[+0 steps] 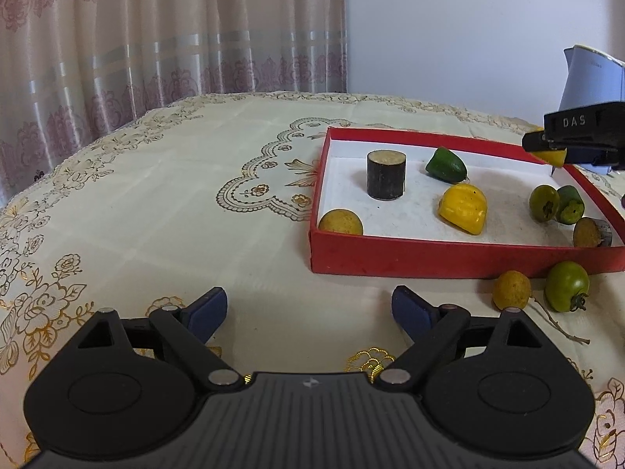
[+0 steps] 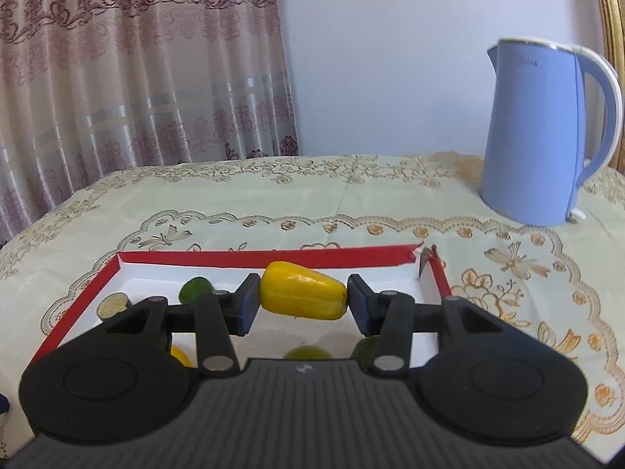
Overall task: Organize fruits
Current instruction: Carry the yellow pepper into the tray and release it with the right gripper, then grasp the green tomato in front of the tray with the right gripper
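Here, left gripper [image 1: 308,314] fingers spread, empty; right gripper [image 2: 302,301] fingers around yellow pepper [image 2: 302,296], contact unclear.

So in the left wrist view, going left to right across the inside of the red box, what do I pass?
Yellow round fruit → dark cylinder → green pepper piece → yellow pepper piece → green round fruit → green cut piece → dark cut piece.

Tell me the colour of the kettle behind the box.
Pale blue, with a white-edged handle: the kettle shows best in the right wrist view.
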### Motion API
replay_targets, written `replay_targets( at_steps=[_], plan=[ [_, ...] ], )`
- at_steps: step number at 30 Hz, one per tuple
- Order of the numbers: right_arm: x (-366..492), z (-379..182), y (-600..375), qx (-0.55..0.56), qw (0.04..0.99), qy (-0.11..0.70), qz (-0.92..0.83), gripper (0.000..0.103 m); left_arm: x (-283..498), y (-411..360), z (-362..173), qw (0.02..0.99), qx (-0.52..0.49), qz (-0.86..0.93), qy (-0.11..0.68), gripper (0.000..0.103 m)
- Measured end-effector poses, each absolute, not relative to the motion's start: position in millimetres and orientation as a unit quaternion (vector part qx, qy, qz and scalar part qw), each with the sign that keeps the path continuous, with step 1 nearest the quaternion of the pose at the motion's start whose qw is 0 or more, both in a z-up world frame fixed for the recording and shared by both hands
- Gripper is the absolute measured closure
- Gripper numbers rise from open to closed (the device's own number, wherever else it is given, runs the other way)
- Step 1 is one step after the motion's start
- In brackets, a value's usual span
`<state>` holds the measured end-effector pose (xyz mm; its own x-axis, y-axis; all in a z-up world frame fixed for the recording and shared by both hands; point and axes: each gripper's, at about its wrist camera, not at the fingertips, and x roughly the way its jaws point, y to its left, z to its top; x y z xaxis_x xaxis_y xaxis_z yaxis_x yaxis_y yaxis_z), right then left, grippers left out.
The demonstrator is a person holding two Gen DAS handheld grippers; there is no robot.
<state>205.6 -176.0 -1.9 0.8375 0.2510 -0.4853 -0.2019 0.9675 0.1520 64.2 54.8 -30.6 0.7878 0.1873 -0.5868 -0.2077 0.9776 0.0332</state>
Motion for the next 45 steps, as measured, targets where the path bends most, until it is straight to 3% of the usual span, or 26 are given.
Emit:
replay_targets(
  at_steps=[2,8,19,31,39,43,45],
  plan=[
    [202.5,-1.8,-180.6,0.061,0.959,0.251,0.119,0.031,64.3,54.9,-30.3,0.945,-0.016,0.107,0.308,0.011],
    [167.9,17.0,-185.5,0.046,0.97,0.222,0.093,0.0,64.4,55.0,-30.5,0.945,-0.016,0.107,0.308,0.01],
    [65.1,1.6,-192.2,-0.012,0.978,0.203,0.037,0.0,59.2,47.4,-28.3,0.949,0.009,0.095,0.301,0.004],
    [49.1,-18.5,-163.0,-0.052,0.973,0.22,0.052,0.0,60.8,54.9,-28.2,0.947,-0.019,0.094,0.306,0.003],
    [56.9,-27.6,-161.0,-0.024,0.967,0.24,0.077,0.015,58.6,50.4,-27.8,0.95,-0.005,0.093,0.299,0.003],
    [61.6,-30.2,-160.2,-0.017,0.964,0.249,0.088,0.036,58.7,51.9,-27.9,0.95,-0.01,0.09,0.3,0.003],
    [63.6,-30.6,-158.1,-0.014,0.961,0.256,0.101,0.04,58.2,51.6,-28.0,0.95,-0.01,0.09,0.3,0.003]
  ],
)
